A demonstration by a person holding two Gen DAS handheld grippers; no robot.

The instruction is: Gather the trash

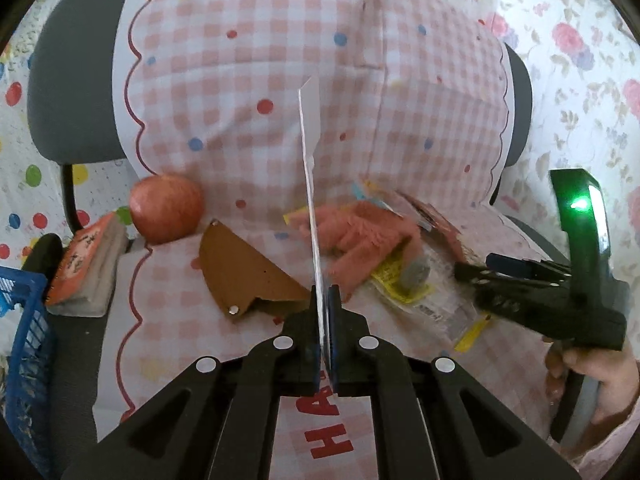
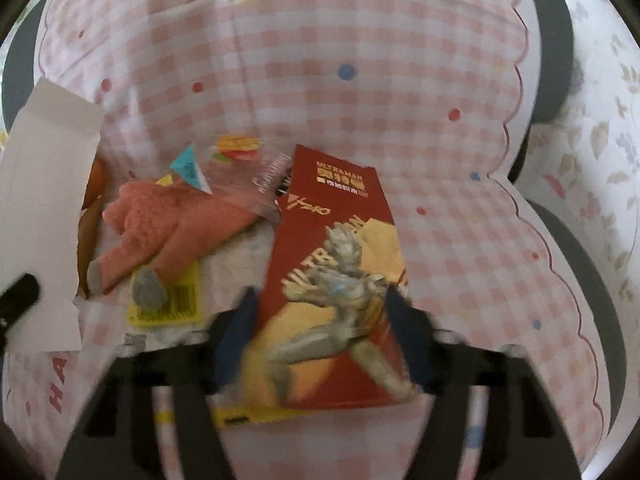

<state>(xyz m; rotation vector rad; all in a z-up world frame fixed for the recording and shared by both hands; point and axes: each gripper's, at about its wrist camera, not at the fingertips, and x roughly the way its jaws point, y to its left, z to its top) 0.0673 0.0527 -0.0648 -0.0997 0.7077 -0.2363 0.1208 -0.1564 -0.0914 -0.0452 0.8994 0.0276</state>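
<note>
My left gripper (image 1: 323, 300) is shut on a white paper sheet (image 1: 311, 160), held edge-on above the checked cloth; the sheet also shows in the right wrist view (image 2: 44, 216). My right gripper (image 2: 320, 308) is open, its fingers on either side of a red Ultraman wrapper (image 2: 336, 248) lying on the cloth. The right gripper shows in the left wrist view (image 1: 500, 276) at the right. A clear yellow-labelled wrapper (image 1: 420, 300) and a clear snack bag (image 2: 248, 164) lie by a pink plush toy (image 2: 176, 228).
An apple (image 1: 166, 208), a brown cardboard piece (image 1: 244, 272) and an orange book (image 1: 86, 264) lie to the left. A blue basket (image 1: 28, 340) stands at the far left. The pink checked cloth (image 1: 260, 60) covers a grey chair (image 1: 68, 92).
</note>
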